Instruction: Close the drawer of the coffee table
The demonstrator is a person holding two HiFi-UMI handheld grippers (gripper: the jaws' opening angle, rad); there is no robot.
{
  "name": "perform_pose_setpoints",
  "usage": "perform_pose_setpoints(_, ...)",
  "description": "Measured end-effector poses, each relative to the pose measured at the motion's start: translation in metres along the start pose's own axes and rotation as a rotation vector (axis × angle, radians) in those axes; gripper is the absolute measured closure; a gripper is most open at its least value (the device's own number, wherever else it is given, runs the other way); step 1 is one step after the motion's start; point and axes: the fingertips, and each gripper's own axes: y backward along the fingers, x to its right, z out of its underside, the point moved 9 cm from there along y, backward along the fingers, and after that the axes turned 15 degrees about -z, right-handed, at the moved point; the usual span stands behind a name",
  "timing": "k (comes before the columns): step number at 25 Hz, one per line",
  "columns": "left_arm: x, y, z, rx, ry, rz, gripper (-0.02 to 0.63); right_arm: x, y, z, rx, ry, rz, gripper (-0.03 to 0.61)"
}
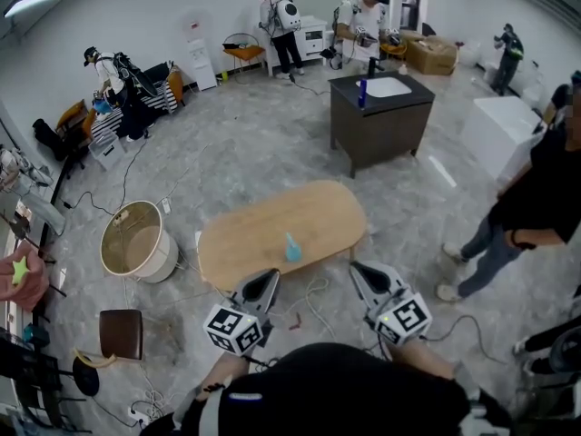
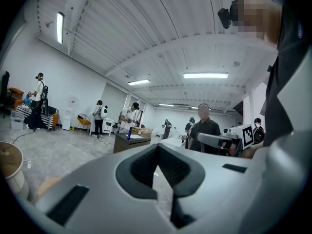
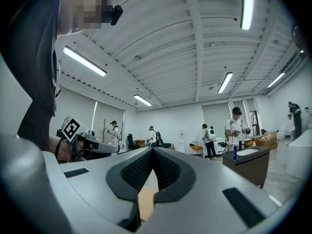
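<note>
pointing level, left gripper [image 1: 264, 282] and right gripper [image 1: 364, 274] closed, empty.

Coffee table [image 1: 272, 230]: low, oval, light-wood top w/ rounded ends, plain tan surface. Stands upright on grey floor, approx centre of head view, dead ahead at 12 o'clock. Long axis runs approx 8 to 2 o'clock, right end farther off. Drawer can't be made out from above.
</note>
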Motion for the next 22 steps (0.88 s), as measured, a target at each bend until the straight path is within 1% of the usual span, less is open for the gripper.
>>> perform_pose_setpoints(4,-0.002,0.007,-0.003,0.001,-0.007,0.0,0.607,-0.006,-0.001,-0.002,-0.002,-0.015,0.014,0.569)
perform_pose_setpoints(7,-0.003,0.006,-0.01,0.01,-0.007,0.0,0.607,0.002,-0.005,-0.009,0.003,0.022,0.013,0.569)
perform_pose_setpoints(9,-0.002,0.005,-0.013,0.01,0.0,-0.001,0.607,0.007,-0.007,-0.013,0.011,0.018,0.018,0.569)
perform_pose_setpoints(12,-0.001,0.009,-0.009,0.005,0.009,-0.002,0.607,0.005,-0.005,-0.014,0.011,-0.018,0.037,0.569)
perform_pose_setpoints(18,-0.003,0.008,-0.005,0.003,0.017,-0.01,0.607,0.008,-0.004,-0.011,0.008,-0.025,0.046,0.569)
perform_pose_setpoints(22,-0.008,0.006,-0.007,0.0,0.018,-0.016,0.607,0.014,-0.008,-0.013,0.013,0.004,0.047,0.569)
